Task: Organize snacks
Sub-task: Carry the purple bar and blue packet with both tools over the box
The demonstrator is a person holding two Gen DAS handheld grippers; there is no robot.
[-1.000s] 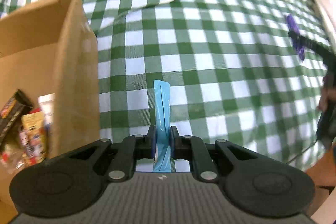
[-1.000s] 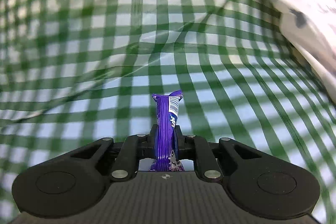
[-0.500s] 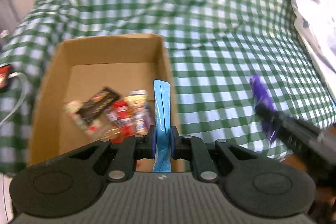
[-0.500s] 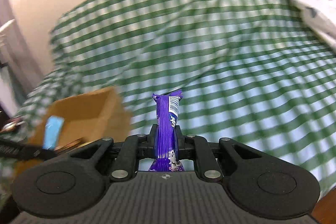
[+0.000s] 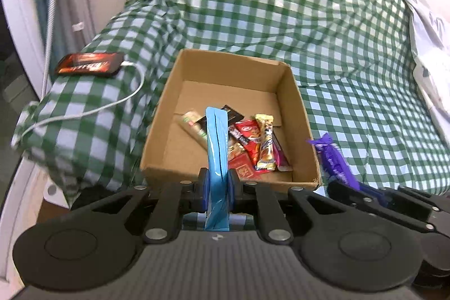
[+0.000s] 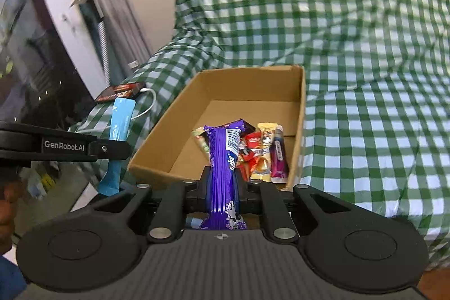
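An open cardboard box [image 5: 292, 92] sits on the green checked cloth and holds several snack packs [image 5: 253, 142] near its front right. It also shows in the right wrist view [image 6: 299, 114]. My left gripper [image 5: 216, 184] is shut on a blue snack packet [image 5: 216, 148], held upright just before the box's near wall. My right gripper [image 6: 222, 184] is shut on a purple snack bar [image 6: 223, 159], also near the box's front edge. The right gripper with its purple bar [image 5: 334, 159] shows at the left view's right side. The left gripper with its blue packet [image 6: 119, 120] shows at the right view's left.
A phone [image 5: 90, 64] with a white cable [image 5: 92, 110] lies on the cloth left of the box. A white sheet [image 5: 430, 47] lies at the far right. The cloth-covered surface drops off at its front and left edges. A window frame stands at the left.
Both grippers have pulled back and up from the cloth toward the box's near side, each still holding its snack. The whole box has come into both views.
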